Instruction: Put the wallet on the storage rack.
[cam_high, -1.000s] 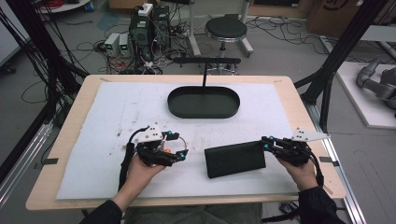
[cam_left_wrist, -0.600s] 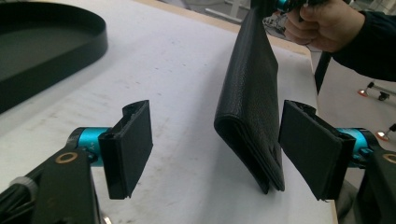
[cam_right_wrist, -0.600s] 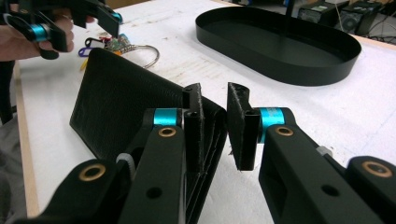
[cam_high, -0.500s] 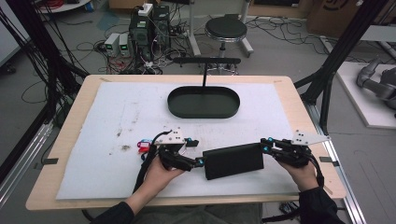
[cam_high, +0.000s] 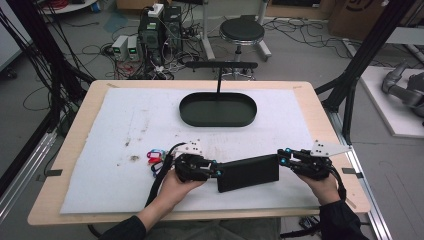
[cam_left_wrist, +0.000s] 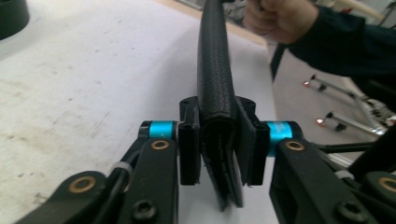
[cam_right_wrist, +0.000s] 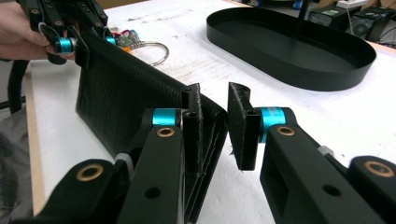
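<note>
Black leather wallet (cam_high: 248, 172): lies near the desk's (cam_high: 320, 117) front edge, right of centre, between both tongs. Left tongs (cam_left_wrist: 217, 140): clamped tight on the wallet's left end. Right tongs (cam_right_wrist: 214, 122): parted at its right end, one jaw touching the leather, the other just clear. Black oval tray (cam_high: 218, 109): toward the far edge. Key ring (cam_high: 155, 156): beside the left hand (cam_high: 176, 186).

A black oval metal tray (cam_high: 218, 110) sits at the far middle of the white felt mat (cam_high: 125, 115); a bunch of coloured keys on a ring (cam_high: 156, 158) lies nearer, left of it.
</note>
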